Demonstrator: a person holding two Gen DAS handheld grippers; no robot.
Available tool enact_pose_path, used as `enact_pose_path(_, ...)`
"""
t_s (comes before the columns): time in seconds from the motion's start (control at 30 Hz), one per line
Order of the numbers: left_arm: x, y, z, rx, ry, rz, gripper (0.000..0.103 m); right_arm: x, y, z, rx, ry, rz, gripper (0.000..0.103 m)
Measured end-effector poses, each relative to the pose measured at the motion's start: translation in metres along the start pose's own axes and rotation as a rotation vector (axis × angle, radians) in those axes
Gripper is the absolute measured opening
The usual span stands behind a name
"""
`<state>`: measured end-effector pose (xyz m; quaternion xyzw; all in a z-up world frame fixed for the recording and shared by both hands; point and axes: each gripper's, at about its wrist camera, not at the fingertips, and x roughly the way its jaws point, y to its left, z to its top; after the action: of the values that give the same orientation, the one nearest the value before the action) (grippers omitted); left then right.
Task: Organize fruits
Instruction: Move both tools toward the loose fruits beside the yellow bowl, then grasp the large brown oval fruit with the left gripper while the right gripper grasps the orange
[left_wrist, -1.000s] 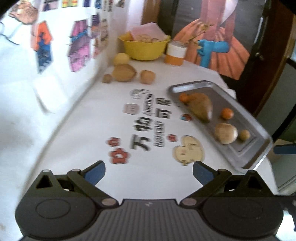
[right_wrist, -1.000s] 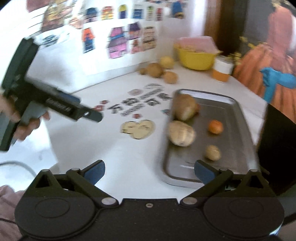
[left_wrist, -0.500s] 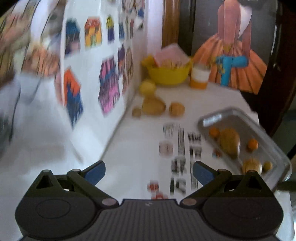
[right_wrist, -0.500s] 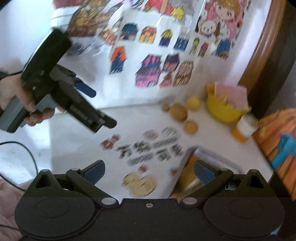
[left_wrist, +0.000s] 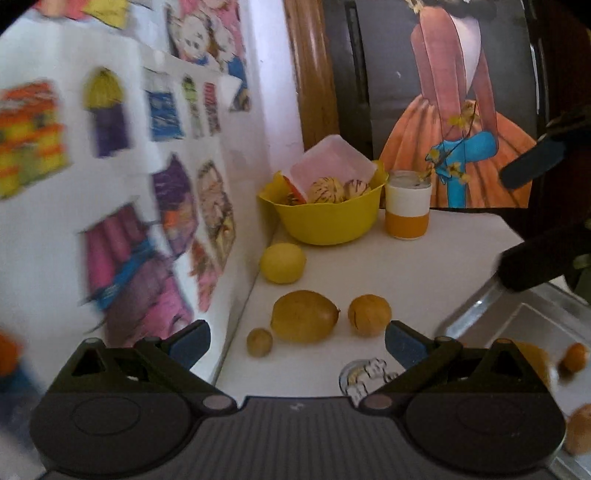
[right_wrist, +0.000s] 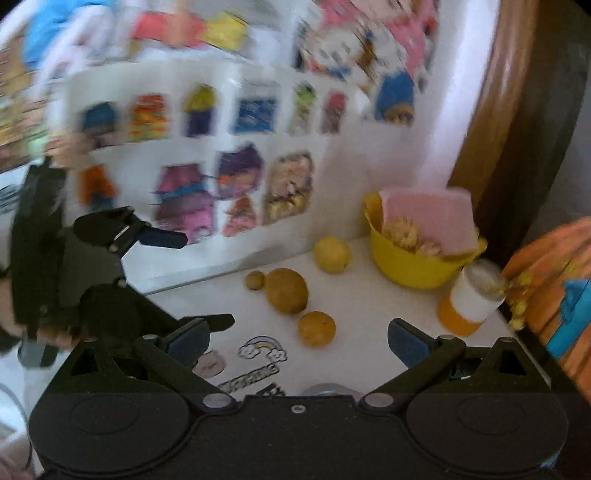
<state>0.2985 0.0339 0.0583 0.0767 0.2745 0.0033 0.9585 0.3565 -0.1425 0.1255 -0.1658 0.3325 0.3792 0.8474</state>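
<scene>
Four loose fruits lie by the wall on the white table: a yellow lemon (left_wrist: 283, 263), a large brown oval fruit (left_wrist: 303, 321), a round brown fruit (left_wrist: 369, 315) and a small brown one (left_wrist: 259, 342). My left gripper (left_wrist: 297, 341) is open and empty, its fingers on either side of the large oval fruit and short of it. My right gripper (right_wrist: 298, 341) is open and empty too, with the round brown fruit (right_wrist: 317, 328) between its fingertips and a little beyond them. The metal tray (left_wrist: 476, 314) at right holds several fruits, among them a small orange one (left_wrist: 574, 362).
A yellow bowl (left_wrist: 328, 218) with striped fruits and a pink lid stands at the back, an orange-and-white jar (left_wrist: 407, 210) beside it. A sticker-covered wall (left_wrist: 122, 177) runs along the left. A hand holds the left gripper (right_wrist: 92, 277) in the right wrist view.
Both grippers have swung away from the tray and moved toward the loose fruits by the wall, which now look much nearer. Both stay open.
</scene>
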Motion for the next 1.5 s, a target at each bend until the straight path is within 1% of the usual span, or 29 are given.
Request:
enact_pose_path(0.1,0.028,-0.003,-0.001,0.03,0.013,0.005,0.102,0.042,-0.026,-0.003,0.126,0.043,0.025,0.102)
enact_pose_path(0.23,0.057,-0.004,-0.004,0.057,0.052,0.002,0.102,0.084,-0.051,-0.009,0.256,0.093,0.063,0.097)
enact_pose_path(0.4,0.082,-0.005,-0.006,0.097,0.078,0.009,0.1,0.119,-0.068,-0.015,0.34,0.14,0.115,0.09)
enact_pose_path(0.53,0.09,-0.007,-0.006,0.122,0.08,0.009,0.097,0.139,-0.071,-0.017,0.359,0.165,0.146,0.084)
enact_pose_path(0.57,0.091,-0.008,-0.006,0.13,0.081,0.007,0.095,0.142,-0.071,-0.017,0.356,0.169,0.148,0.083)
enact_pose_path(0.7,0.1,-0.011,-0.007,0.16,0.088,0.007,0.092,0.15,-0.071,-0.015,0.371,0.166,0.139,0.072)
enact_pose_path(0.77,0.103,-0.012,-0.008,0.161,0.09,0.005,0.088,0.153,-0.071,-0.014,0.386,0.171,0.142,0.066)
enact_pose_path(0.87,0.106,-0.011,-0.007,0.161,0.093,0.0,0.083,0.157,-0.071,-0.012,0.416,0.18,0.171,0.062)
enact_pose_path(0.93,0.108,-0.011,-0.007,0.163,0.094,-0.001,0.082,0.158,-0.072,-0.011,0.426,0.182,0.189,0.058)
enact_pose_path(1.0,0.11,-0.01,-0.007,0.163,0.092,-0.005,0.08,0.158,-0.071,-0.011,0.43,0.181,0.195,0.057)
enact_pose_path(1.1,0.116,-0.01,-0.007,0.156,0.099,-0.02,0.071,0.159,-0.074,-0.014,0.453,0.182,0.219,0.056)
enact_pose_path(1.23,0.114,-0.015,-0.011,0.173,0.087,-0.001,0.071,0.16,-0.077,-0.019,0.482,0.177,0.248,0.054)
enact_pose_path(1.27,0.114,-0.016,-0.011,0.173,0.084,0.002,0.071,0.16,-0.078,-0.021,0.493,0.175,0.261,0.053)
enact_pose_path(1.3,0.113,-0.016,-0.012,0.169,0.082,0.003,0.071,0.16,-0.079,-0.022,0.506,0.172,0.274,0.048)
enact_pose_path(1.33,0.113,-0.015,-0.012,0.161,0.082,0.003,0.071,0.159,-0.079,-0.022,0.516,0.171,0.278,0.047)
enact_pose_path(1.4,0.112,-0.012,-0.011,0.13,0.085,0.003,0.071,0.16,-0.078,-0.022,0.514,0.167,0.267,0.046)
enact_pose_path(1.5,0.111,-0.004,-0.011,0.054,0.092,-0.002,0.07,0.154,-0.073,-0.025,0.506,0.151,0.243,0.045)
